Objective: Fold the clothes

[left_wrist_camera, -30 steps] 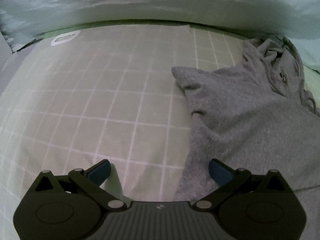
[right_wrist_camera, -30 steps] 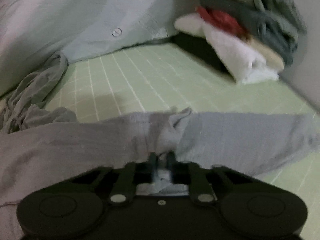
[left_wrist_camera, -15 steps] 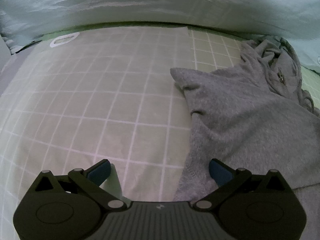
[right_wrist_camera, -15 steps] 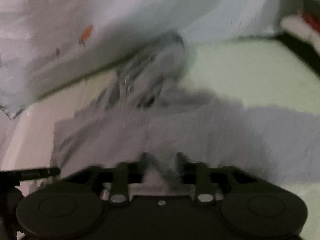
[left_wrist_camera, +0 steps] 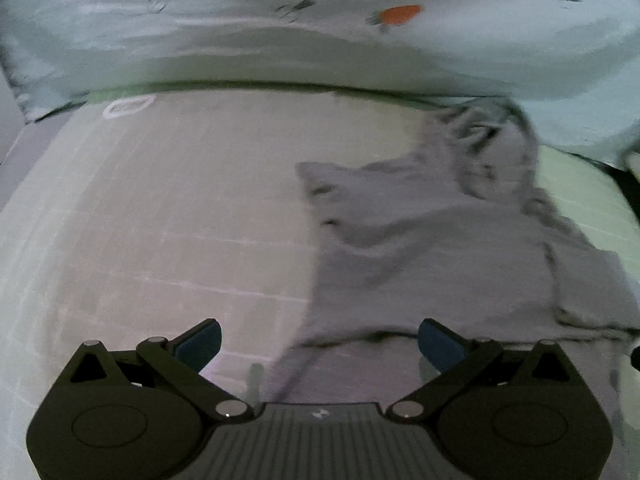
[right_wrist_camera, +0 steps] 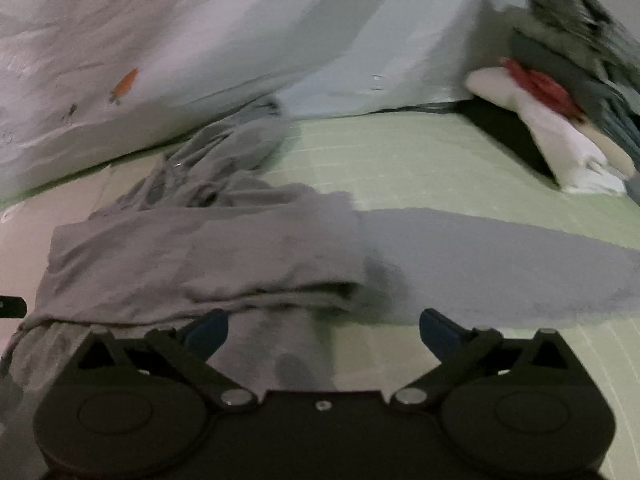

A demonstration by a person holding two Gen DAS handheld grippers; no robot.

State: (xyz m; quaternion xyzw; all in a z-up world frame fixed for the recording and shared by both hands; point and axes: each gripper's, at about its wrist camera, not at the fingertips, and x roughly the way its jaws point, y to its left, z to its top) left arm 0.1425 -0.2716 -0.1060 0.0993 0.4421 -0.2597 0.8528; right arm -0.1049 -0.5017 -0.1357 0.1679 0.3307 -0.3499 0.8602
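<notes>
A grey hooded sweatshirt point(left_wrist_camera: 432, 248) lies on the checked bed sheet point(left_wrist_camera: 180, 208), its hood bunched against the pale duvet. In the right wrist view the same sweatshirt point(right_wrist_camera: 192, 256) has one side folded over its body, and a sleeve point(right_wrist_camera: 500, 268) stretches out to the right. My left gripper point(left_wrist_camera: 320, 344) hovers open over the garment's near left edge, touching nothing. My right gripper point(right_wrist_camera: 324, 330) has its jaws opening wide; grey cloth lies under the gap, and neither pad presses on it.
A pale blue duvet point(left_wrist_camera: 280, 32) with a carrot print runs along the far side of the bed. A pile of folded clothes point(right_wrist_camera: 560, 100), white, red and grey, sits at the far right. Bare sheet point(right_wrist_camera: 420, 160) lies between it and the sweatshirt.
My right gripper let go of the bunched grey cloth and opened wide, leaving the side folded over the body. Both views drew back and show more of the bed.
</notes>
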